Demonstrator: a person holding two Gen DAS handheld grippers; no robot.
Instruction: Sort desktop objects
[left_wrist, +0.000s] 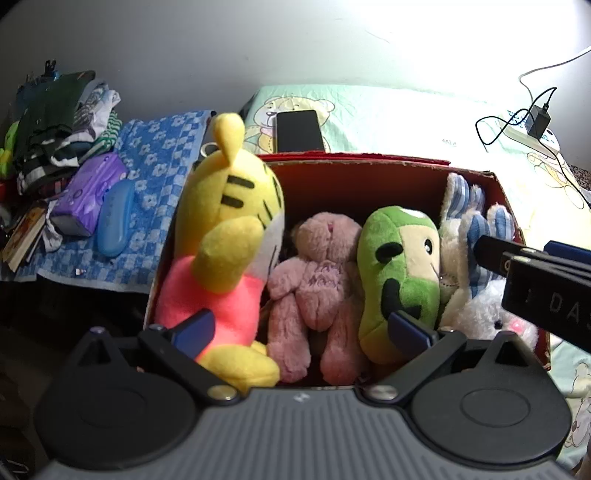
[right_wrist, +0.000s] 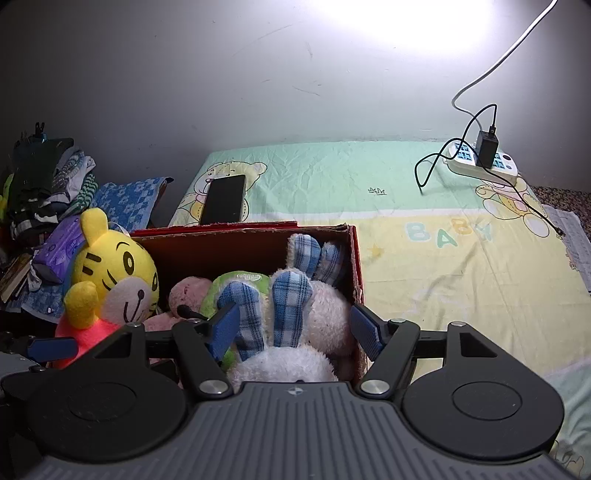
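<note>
- My left gripper (left_wrist: 301, 330) released, jaws wide before the pink bear (left_wrist: 314, 280); my right gripper (right_wrist: 295, 330) likewise released, straddling the rabbit (right_wrist: 291, 325);
- Red box (right_wrist: 354, 254): cardboard, open-topped; holds four soft plush toys, tiger (left_wrist: 229, 236) tallest, frog (left_wrist: 402, 273) rounded;
- Judgement: toys boxed, step closing; next, lift clear without snagging fur;
- Beyond: phone (right_wrist: 223, 199), flat, glossy, on the printed sheet (right_wrist: 443, 251).

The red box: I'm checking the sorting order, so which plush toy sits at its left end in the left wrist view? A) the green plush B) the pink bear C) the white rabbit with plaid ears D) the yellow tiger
D: in the left wrist view the yellow tiger stands at the left end of the red box, with the pink bear, the green plush and the white rabbit to its right.
</note>
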